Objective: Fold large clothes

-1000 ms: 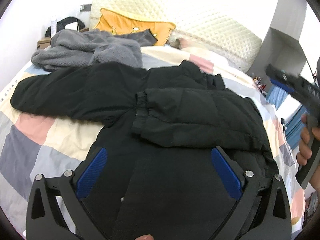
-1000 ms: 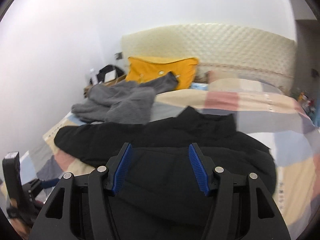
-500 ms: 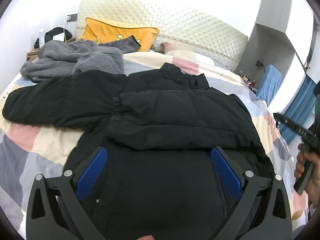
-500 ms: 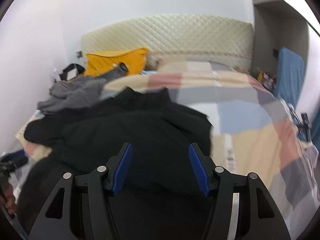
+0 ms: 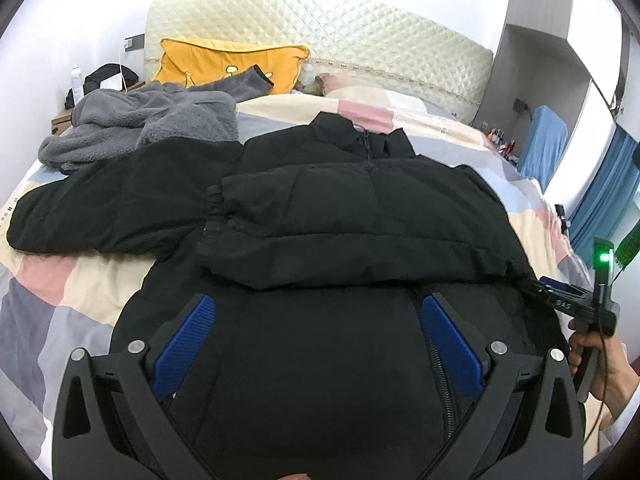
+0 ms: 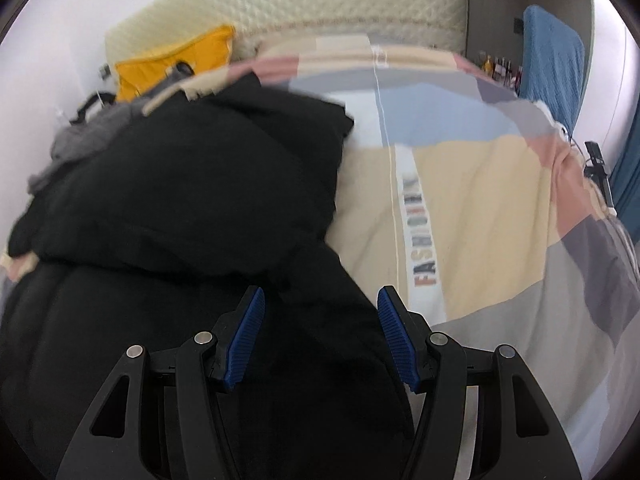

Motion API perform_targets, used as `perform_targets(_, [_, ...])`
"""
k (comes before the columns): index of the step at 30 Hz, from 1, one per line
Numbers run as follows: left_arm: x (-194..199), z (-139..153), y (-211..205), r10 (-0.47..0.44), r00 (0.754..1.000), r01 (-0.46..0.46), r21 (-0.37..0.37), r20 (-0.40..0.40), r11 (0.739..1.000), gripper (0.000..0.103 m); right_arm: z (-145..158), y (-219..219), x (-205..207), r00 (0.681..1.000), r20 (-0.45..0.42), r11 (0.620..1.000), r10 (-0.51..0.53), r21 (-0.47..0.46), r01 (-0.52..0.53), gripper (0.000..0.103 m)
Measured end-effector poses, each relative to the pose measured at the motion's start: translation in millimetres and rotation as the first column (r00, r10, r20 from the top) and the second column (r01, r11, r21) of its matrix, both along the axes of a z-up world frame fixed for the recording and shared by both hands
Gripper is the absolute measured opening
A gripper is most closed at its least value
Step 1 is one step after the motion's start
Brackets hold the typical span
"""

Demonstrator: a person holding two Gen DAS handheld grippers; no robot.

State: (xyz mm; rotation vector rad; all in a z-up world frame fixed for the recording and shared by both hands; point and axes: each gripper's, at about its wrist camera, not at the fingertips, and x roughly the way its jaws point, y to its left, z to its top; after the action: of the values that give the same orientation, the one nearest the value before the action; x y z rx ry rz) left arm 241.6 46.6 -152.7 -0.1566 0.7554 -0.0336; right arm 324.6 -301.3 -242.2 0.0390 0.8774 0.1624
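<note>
A black jacket [image 5: 328,208] lay spread on a bed [image 5: 80,280] with a patchwork cover of pink, cream, grey and blue blocks. Its collar pointed toward the quilted headboard [image 5: 360,40]. One sleeve was folded across the chest, its elastic cuff near the middle; the other sleeve stretched out flat to the left over the cover.

The left gripper [image 5: 316,340] hung over the jacket's lower body, its blue pads [image 5: 184,344] spread wide with nothing pinched between them. The right gripper [image 6: 320,332] hovered at the jacket's right edge, where black fabric met the cover; its jaws stood apart and gripped nothing. That view was blurred. In the left view the right gripper showed at the far right, held by a hand [image 5: 600,364], with a green light on its body.

A grey fleece [image 5: 148,124] lay bunched beyond the outstretched sleeve, touching it. A yellow pillow [image 5: 228,62] leaned on the headboard behind the fleece. Printed letters ran along a white strip [image 6: 420,240] on the cover, right of the jacket
</note>
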Motion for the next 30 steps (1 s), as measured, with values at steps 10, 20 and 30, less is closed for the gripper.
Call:
perform_targets(10, [6, -8, -4, 0.013, 1.0, -0.013, -0.006, -0.024, 1.0, 0.103, 10, -1, 6, 0.992, 0.121, 0.999, -0.024, 0.035, 0.02, 0.057])
perform_targets(20, [2, -3, -5, 0.017, 1.0, -0.017, -0.002, 0.002, 1.0, 0.103, 4, -26, 13, 0.988, 0.112, 0.99, -0.106, 0.108, 0.093, 0.064])
perform_targets(30, [-1, 1, -4, 0.026, 0.999, -0.026, 0.01, 0.019, 1.0, 0.103, 22, -2, -7, 0.994, 0.071, 0.995, -0.081, 0.058, 0.077, 0.065])
